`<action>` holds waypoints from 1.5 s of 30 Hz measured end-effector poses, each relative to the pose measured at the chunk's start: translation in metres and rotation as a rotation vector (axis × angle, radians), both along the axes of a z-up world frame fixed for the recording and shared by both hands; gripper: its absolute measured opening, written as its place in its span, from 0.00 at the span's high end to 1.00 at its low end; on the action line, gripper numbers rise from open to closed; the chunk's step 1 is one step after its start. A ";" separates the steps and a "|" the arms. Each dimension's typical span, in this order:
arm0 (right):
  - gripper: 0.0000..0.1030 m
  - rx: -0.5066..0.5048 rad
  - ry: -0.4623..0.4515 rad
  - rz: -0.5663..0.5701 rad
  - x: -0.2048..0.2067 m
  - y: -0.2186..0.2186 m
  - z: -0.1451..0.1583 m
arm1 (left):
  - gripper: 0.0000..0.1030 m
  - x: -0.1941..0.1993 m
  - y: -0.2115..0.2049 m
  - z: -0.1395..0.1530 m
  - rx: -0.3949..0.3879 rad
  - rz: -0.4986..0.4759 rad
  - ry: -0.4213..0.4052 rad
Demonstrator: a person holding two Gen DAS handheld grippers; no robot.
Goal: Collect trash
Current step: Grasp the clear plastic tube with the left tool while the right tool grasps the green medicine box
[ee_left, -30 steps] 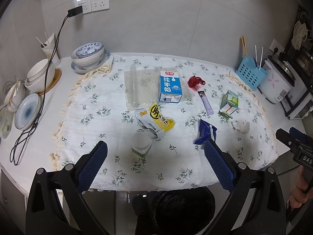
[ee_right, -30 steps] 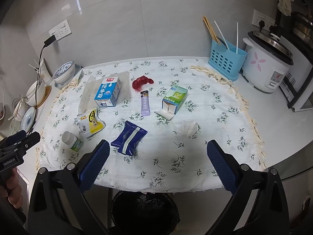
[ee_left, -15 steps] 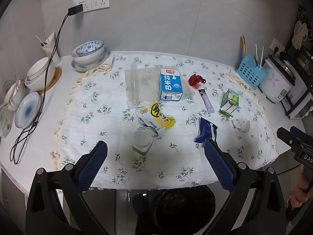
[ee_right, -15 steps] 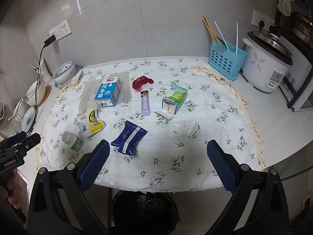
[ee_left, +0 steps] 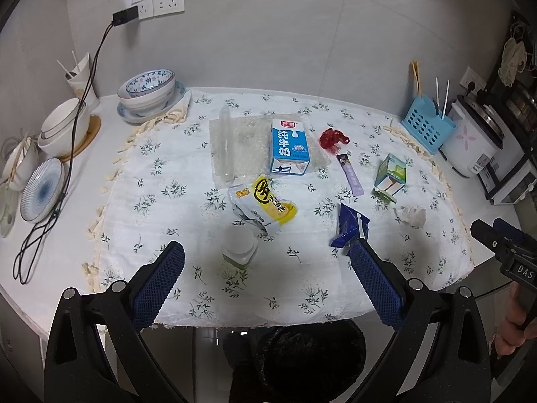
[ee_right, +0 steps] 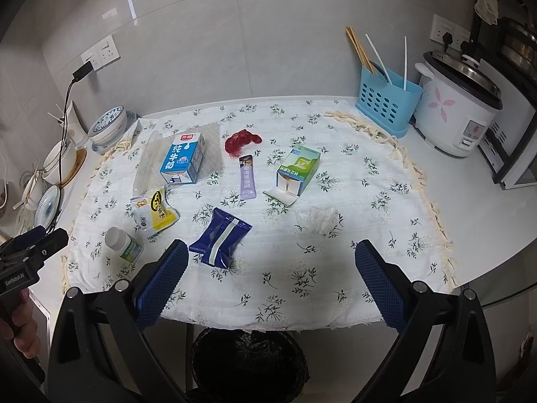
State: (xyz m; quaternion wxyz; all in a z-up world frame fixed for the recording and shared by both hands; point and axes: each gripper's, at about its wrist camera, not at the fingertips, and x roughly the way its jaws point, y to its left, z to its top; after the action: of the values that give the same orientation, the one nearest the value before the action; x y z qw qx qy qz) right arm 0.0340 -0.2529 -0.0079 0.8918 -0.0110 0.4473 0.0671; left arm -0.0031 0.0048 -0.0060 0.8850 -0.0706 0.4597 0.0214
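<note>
Trash lies on a flowered tablecloth (ee_left: 161,201): a blue milk carton (ee_left: 288,146), a yellow snack bag (ee_left: 265,206), a white pill bottle (ee_left: 239,245), a dark blue wrapper (ee_left: 350,226), a purple sachet (ee_left: 350,174), a red crumpled wrapper (ee_left: 332,139), a green box (ee_left: 391,176), a crumpled tissue (ee_left: 411,215) and a clear plastic bag (ee_left: 235,144). My left gripper (ee_left: 266,268) is open and empty, above the table's near edge, in front of the bottle. My right gripper (ee_right: 272,265) is open and empty, near the blue wrapper (ee_right: 220,235). A black bin (ee_right: 248,366) stands under the edge.
Bowls and plates (ee_left: 147,95) are stacked at the left with a black cable (ee_left: 67,154). A blue utensil basket (ee_right: 387,100) and a rice cooker (ee_right: 456,110) stand at the right. The wall is close behind the table.
Both grippers stay open. The left view has drifted slightly back and up; the right view is almost unchanged. Nothing on the table moved.
</note>
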 end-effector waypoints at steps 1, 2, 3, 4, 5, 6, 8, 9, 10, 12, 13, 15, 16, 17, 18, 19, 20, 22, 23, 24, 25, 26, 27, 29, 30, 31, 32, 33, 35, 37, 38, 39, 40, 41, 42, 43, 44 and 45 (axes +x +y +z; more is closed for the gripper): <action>0.07 -0.002 0.002 0.000 0.002 0.000 -0.001 | 0.06 0.002 0.001 -0.001 -0.002 0.001 0.002; 0.07 -0.002 0.006 -0.001 0.003 0.000 -0.002 | 0.06 0.005 0.003 -0.002 -0.003 0.002 0.005; 0.07 -0.003 0.010 -0.002 0.006 0.001 -0.003 | 0.06 0.009 0.005 -0.004 -0.003 0.003 0.011; 0.07 -0.006 0.013 -0.002 0.009 0.002 -0.004 | 0.06 0.013 0.008 -0.006 -0.002 0.005 0.015; 0.07 -0.009 0.019 -0.004 0.014 0.003 -0.007 | 0.06 0.019 0.011 -0.008 -0.001 0.007 0.019; 0.07 -0.009 0.026 -0.007 0.019 0.004 -0.009 | 0.06 0.024 0.014 -0.011 -0.003 0.010 0.024; 0.07 -0.009 0.041 -0.012 0.032 0.008 -0.014 | 0.06 0.038 0.022 -0.016 -0.008 0.014 0.036; 0.07 -0.012 0.045 -0.014 0.037 0.010 -0.015 | 0.06 0.046 0.026 -0.018 -0.006 0.016 0.042; 0.07 -0.016 0.050 -0.018 0.045 0.012 -0.017 | 0.06 0.054 0.030 -0.021 -0.003 0.018 0.047; 0.07 -0.017 0.061 -0.025 0.060 0.015 -0.021 | 0.06 0.072 0.039 -0.026 -0.002 0.021 0.058; 0.07 -0.016 0.068 -0.030 0.068 0.016 -0.023 | 0.06 0.081 0.043 -0.029 -0.003 0.023 0.062; 0.07 -0.021 0.080 -0.041 0.085 0.019 -0.028 | 0.06 0.102 0.054 -0.035 -0.003 0.028 0.071; 0.07 -0.027 0.085 -0.047 0.094 0.020 -0.031 | 0.06 0.113 0.059 -0.039 -0.002 0.029 0.075; 0.07 -0.034 0.094 -0.056 0.105 0.022 -0.035 | 0.06 0.123 0.063 -0.042 0.001 0.031 0.080; 0.07 -0.037 0.101 -0.062 0.112 0.022 -0.039 | 0.07 0.135 0.068 -0.047 0.003 0.033 0.088; 0.07 -0.042 0.112 -0.069 0.122 0.024 -0.043 | 0.07 0.147 0.072 -0.051 0.004 0.034 0.096; 0.07 -0.048 0.122 -0.077 0.131 0.025 -0.048 | 0.07 0.160 0.076 -0.058 0.007 0.034 0.106; 0.07 -0.058 0.139 -0.094 0.149 0.027 -0.057 | 0.08 0.183 0.083 -0.070 0.015 0.033 0.124; 0.07 -0.060 0.147 -0.102 0.156 0.027 -0.062 | 0.08 0.193 0.085 -0.076 0.019 0.033 0.133; 0.07 -0.061 0.158 -0.114 0.165 0.027 -0.067 | 0.09 0.205 0.088 -0.084 0.022 0.035 0.147; 0.07 -0.062 0.167 -0.124 0.172 0.026 -0.072 | 0.09 0.215 0.090 -0.091 0.024 0.036 0.158; 0.07 -0.064 0.175 -0.135 0.179 0.025 -0.076 | 0.09 0.224 0.093 -0.098 0.028 0.040 0.170; 0.07 -0.065 0.186 -0.146 0.187 0.023 -0.082 | 0.10 0.236 0.096 -0.107 0.029 0.043 0.184; 0.09 -0.064 0.204 -0.171 0.200 0.020 -0.091 | 0.12 0.250 0.099 -0.120 0.034 0.047 0.207; 0.10 -0.064 0.212 -0.183 0.205 0.019 -0.094 | 0.13 0.258 0.101 -0.126 0.038 0.049 0.218; 0.10 -0.063 0.222 -0.196 0.210 0.017 -0.097 | 0.14 0.264 0.101 -0.130 0.039 0.050 0.224; 0.11 -0.059 0.232 -0.207 0.215 0.015 -0.101 | 0.15 0.270 0.101 -0.134 0.044 0.049 0.232; 0.12 -0.057 0.241 -0.218 0.219 0.014 -0.104 | 0.17 0.275 0.102 -0.139 0.048 0.047 0.241; 0.13 -0.056 0.256 -0.240 0.226 0.011 -0.111 | 0.18 0.284 0.101 -0.145 0.055 0.047 0.251; 0.15 -0.050 0.276 -0.259 0.232 0.007 -0.117 | 0.23 0.290 0.101 -0.150 0.056 0.045 0.263; 0.18 -0.045 0.286 -0.269 0.236 0.005 -0.121 | 0.24 0.294 0.102 -0.152 0.055 0.045 0.271; 0.20 -0.042 0.294 -0.278 0.238 0.004 -0.124 | 0.28 0.296 0.100 -0.153 0.056 0.044 0.276; 0.21 -0.038 0.304 -0.288 0.241 0.002 -0.127 | 0.31 0.299 0.099 -0.155 0.064 0.044 0.283; 0.23 -0.036 0.312 -0.297 0.243 0.001 -0.129 | 0.33 0.301 0.099 -0.156 0.072 0.047 0.287; 0.26 -0.033 0.322 -0.308 0.245 -0.001 -0.132 | 0.37 0.304 0.100 -0.158 0.081 0.052 0.295; 0.27 -0.028 0.329 -0.315 0.248 -0.002 -0.134 | 0.41 0.306 0.101 -0.159 0.079 0.057 0.299; 0.30 -0.025 0.342 -0.325 0.250 -0.004 -0.138 | 0.43 0.307 0.102 -0.159 0.074 0.058 0.304; 0.33 -0.020 0.353 -0.331 0.252 -0.005 -0.140 | 0.47 0.309 0.102 -0.160 0.070 0.058 0.308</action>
State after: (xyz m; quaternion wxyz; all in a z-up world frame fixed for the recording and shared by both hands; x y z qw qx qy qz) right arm 0.2864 -0.2578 -0.1481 0.7985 0.0657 0.5926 -0.0833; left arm 0.3058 0.1069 -0.1657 0.8051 -0.0488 0.5865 0.0737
